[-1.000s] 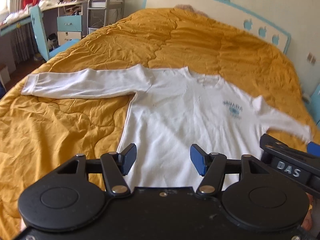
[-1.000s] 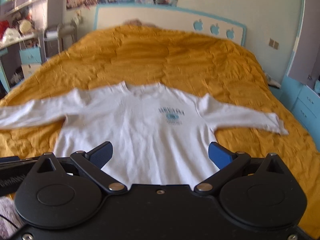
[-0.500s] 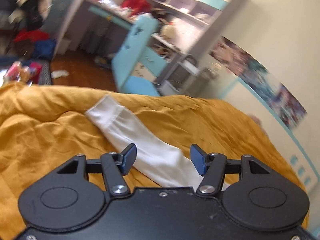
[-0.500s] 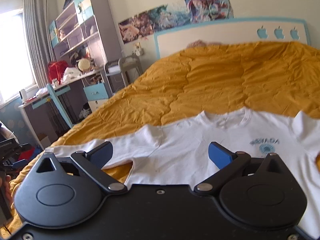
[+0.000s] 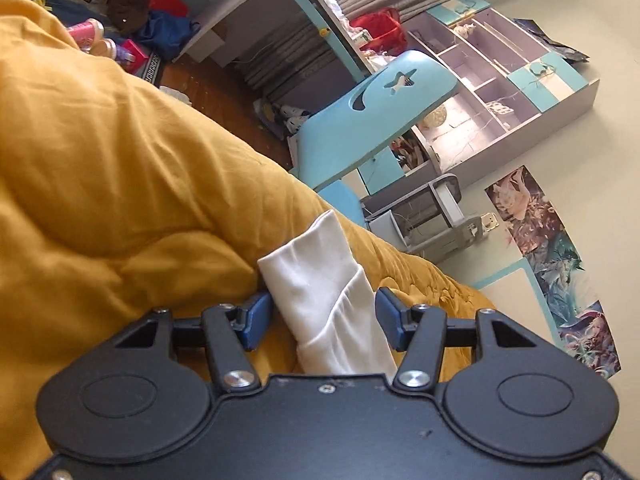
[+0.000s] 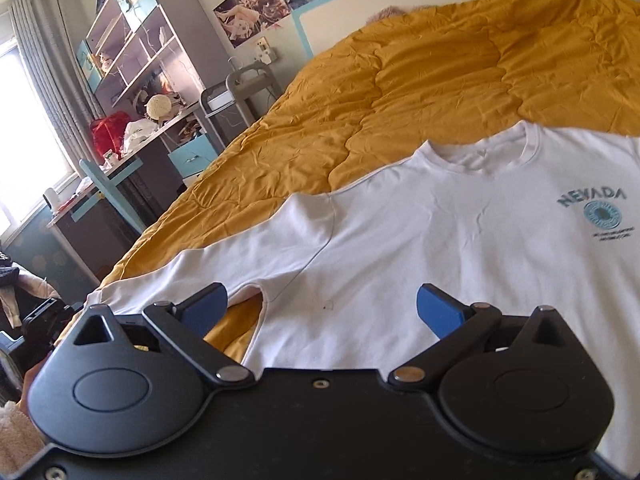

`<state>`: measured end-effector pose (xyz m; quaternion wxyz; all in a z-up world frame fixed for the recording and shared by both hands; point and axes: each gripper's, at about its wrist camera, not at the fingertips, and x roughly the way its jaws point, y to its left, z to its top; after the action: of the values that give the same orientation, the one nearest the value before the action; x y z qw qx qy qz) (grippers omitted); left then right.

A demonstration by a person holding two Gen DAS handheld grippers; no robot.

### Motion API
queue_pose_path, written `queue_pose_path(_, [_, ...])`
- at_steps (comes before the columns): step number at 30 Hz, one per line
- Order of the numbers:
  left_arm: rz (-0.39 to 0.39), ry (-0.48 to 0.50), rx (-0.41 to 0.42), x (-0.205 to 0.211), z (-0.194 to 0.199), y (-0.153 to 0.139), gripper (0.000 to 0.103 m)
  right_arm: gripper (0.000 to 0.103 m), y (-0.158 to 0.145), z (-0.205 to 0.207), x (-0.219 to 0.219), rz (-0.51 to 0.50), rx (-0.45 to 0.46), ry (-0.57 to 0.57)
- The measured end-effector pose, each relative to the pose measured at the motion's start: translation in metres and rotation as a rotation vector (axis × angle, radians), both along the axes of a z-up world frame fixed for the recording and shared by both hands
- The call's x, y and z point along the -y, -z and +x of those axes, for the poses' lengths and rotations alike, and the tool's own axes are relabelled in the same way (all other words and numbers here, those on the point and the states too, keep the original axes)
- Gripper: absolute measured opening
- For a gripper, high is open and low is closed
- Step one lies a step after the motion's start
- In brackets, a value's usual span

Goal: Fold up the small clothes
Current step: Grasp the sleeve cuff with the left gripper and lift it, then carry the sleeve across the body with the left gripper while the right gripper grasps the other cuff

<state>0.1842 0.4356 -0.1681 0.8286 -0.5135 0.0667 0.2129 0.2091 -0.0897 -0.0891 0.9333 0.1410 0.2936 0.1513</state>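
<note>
White cotton is lying face up and spread flat on the mustard quilt (image 6: 420,92): a long-sleeved shirt (image 6: 460,240) with a teal NEVADA print (image 6: 592,198) at the chest, its neckline pointing toward the headboard (image 6: 400,4), a layout that is leaving both sleeves free to be turned in first. Its sleeve (image 5: 328,292) on the left side is stretching out toward the edge of the bed, and the cuff end is sitting between the blue pads of the left gripper (image 5: 320,314), which is straddling the fabric with its jaws apart and not yet pinching; I judge it is lining up to nip the cuff so the sleeve can be carried across the body. The right gripper (image 6: 324,304) is hanging wide open over the armpit seam and side of the shirt, holding nothing, probably placed there to pin or lift the side where the fold line is going to run. Beyond the bed edge, a pale blue chair (image 5: 372,120), a cluttered desk (image 6: 112,168) and tall shelving (image 6: 132,40) are standing well apart from the work.
</note>
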Motion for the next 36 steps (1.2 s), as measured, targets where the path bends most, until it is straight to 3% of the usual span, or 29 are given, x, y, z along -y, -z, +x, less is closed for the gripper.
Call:
queue_pose_path(3, [-0.001,0.026,0.019,-0.001,0.003,0.004,0.05,0.103,0.004,0.004,-0.011,-0.026,-0.003,-0.011])
queue_pose_path(6, [-0.019,0.046,0.021,-0.004,0.006,0.01,0.003,0.103,0.006,0.004,-0.015,-0.028,-0.018,-0.015])
queue_pose_path(8, [-0.054,0.048,0.024,-0.005,0.007,0.015,0.003,0.103,0.007,0.004,-0.017,-0.044,-0.028,-0.015])
queue_pose_path(11, [-0.004,0.085,0.028,-0.003,0.014,0.003,0.002,0.103,0.006,0.001,-0.016,-0.074,-0.02,-0.014])
queue_pose_path(15, [0.072,0.147,0.069,0.005,0.028,-0.036,0.002,0.103,0.001,-0.002,-0.004,-0.051,-0.039,0.02])
queue_pose_path(19, [0.143,0.241,0.15,0.031,0.052,-0.092,0.002,0.103,-0.006,-0.009,0.014,-0.015,-0.035,0.06])
queue_pose_path(24, [0.234,0.436,0.275,0.109,0.088,-0.165,0.002,0.103,-0.019,-0.021,0.044,0.025,-0.01,0.126])
queue_pose_path(28, [0.25,0.615,0.34,0.197,0.119,-0.199,0.002,0.103,-0.03,-0.027,0.073,0.089,0.01,0.181])
queue_pose_path(32, [0.253,0.796,0.369,0.298,0.152,-0.206,0.002,0.103,-0.045,-0.032,0.106,0.151,0.045,0.246])
queue_pose_path(36, [0.188,0.958,0.339,0.397,0.183,-0.18,0.003,0.103,-0.059,-0.037,0.145,0.212,0.093,0.324])
